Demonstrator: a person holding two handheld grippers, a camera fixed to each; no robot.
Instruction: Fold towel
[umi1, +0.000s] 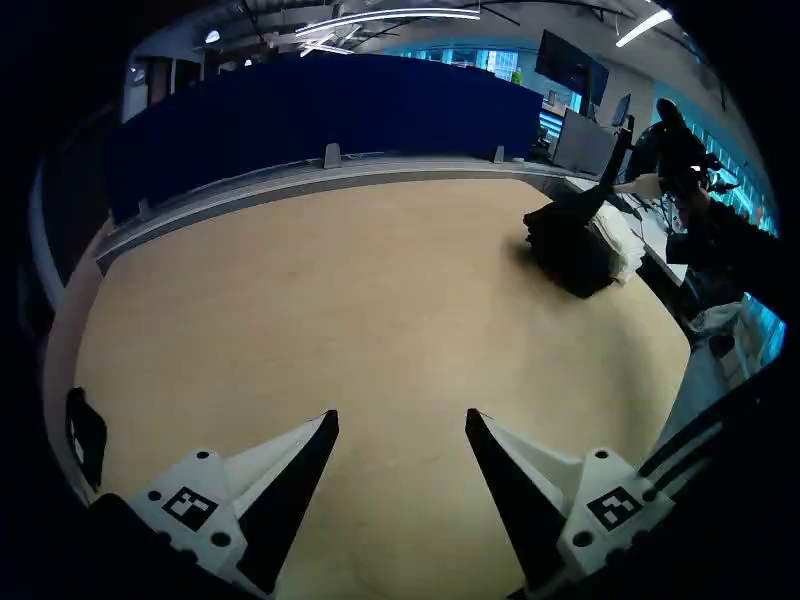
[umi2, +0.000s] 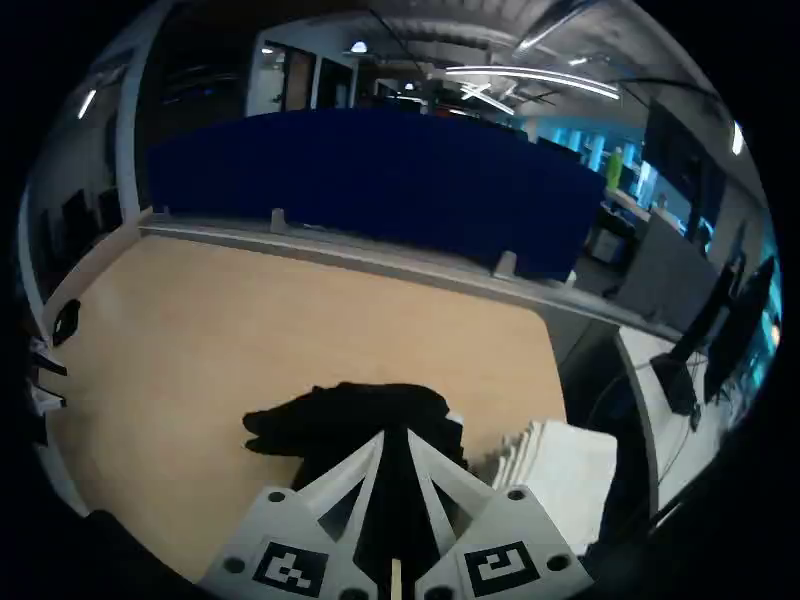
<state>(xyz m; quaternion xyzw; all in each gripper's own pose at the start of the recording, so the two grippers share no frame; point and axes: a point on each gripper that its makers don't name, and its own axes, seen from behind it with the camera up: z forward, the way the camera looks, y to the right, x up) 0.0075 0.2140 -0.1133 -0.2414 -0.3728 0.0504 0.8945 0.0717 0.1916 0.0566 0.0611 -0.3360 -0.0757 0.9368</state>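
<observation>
Towel (umi2: 330, 410) pinched between right claw (umi2: 395, 435) tips.

We look across a broad, pale wooden worktop (umi1: 350, 290) with a rounded edge, which runs back to a grey rail (umi1: 250, 190). On that rail stands a long, dark blue fabric partition screen (umi1: 330, 105), held by small grey brackets (umi1: 331, 155). Overhead we see a dark open ceiling with long white strip lights (umi1: 400, 15). Beyond the screen we make out teal-lit windows (umi2: 590, 150) and a dark monitor set high (umi1: 565, 62). To one side, a neighbouring white desk (umi2: 640, 360) carries black monitors (umi2: 735, 310).
</observation>
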